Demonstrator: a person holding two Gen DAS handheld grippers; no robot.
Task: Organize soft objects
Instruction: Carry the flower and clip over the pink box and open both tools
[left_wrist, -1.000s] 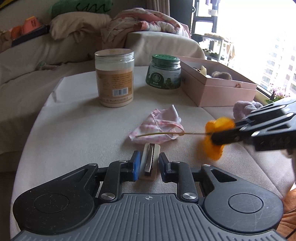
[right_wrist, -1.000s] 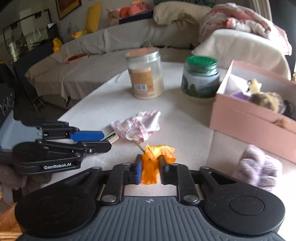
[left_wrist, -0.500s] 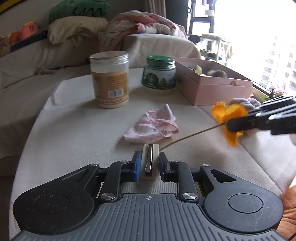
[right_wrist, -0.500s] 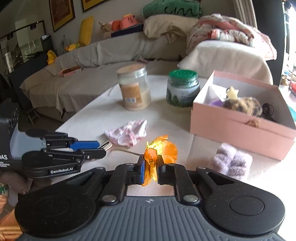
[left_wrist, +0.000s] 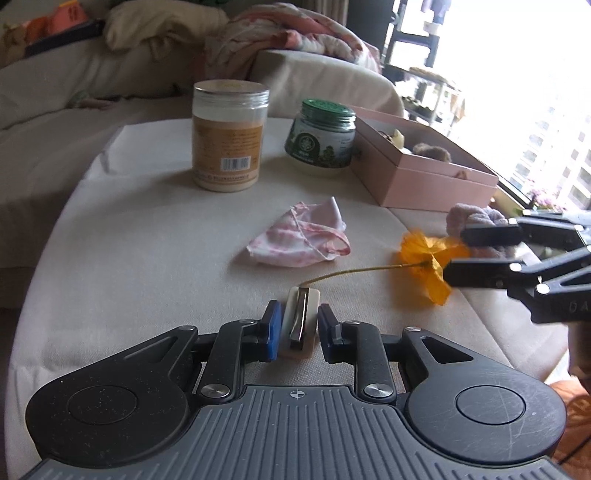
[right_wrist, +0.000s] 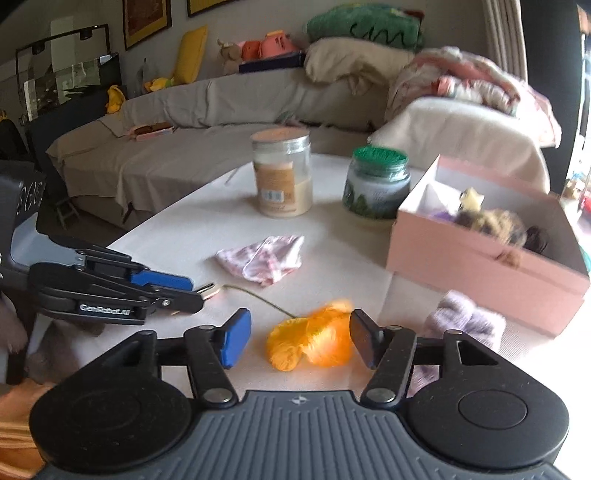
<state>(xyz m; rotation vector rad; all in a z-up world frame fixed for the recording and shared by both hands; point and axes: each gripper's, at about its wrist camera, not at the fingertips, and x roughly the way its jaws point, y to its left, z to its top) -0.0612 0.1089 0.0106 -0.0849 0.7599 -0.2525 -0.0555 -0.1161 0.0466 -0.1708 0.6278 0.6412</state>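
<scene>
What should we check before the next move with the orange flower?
1. Right tongs let go of the orange flower: ok, jaws have just been opening, the pads are off the petals.
2. Left tongs grip the cream clip: ok.
3. Stem attached to the clip: cannot tell.
4. Pink box open: ok.
5. Flower in the box: not ok.
6. Purple fluffy thing and pink cloth put away: not ok, on the table.

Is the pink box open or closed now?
Open. The pink box has no lid on top, and the right wrist view looks straight into it, where a brown furry item lies inside.
</scene>
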